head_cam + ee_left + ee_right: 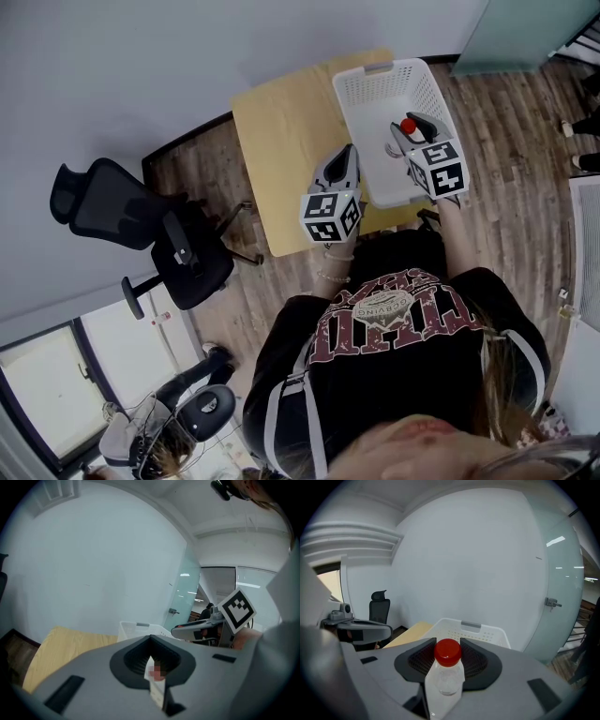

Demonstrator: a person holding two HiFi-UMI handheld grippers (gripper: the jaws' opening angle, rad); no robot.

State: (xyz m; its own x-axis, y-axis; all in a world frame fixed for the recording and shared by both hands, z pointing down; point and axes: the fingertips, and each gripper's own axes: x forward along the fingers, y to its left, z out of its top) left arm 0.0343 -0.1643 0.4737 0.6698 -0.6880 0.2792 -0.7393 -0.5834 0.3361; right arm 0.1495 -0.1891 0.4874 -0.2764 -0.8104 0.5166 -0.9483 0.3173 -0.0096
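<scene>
Two grippers were held over the table (281, 141). The right gripper (415, 123) was clamped on a clear, red-capped bottle (446, 679) above the white basket (349, 112) at the table's far right corner; the bottle's lower body was cut off. The left gripper (346, 152) was pinched narrow on a thin white strip (157, 692), which could not be identified.

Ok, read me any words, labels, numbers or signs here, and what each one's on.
Shirt print: dark red lettering, upside down, too warped to read.
Cubes on left gripper and right gripper: black-and-white square markers, no words.
Bottle: clear, red cap, no label text visible.
White slip in the left gripper: no readable print.
</scene>
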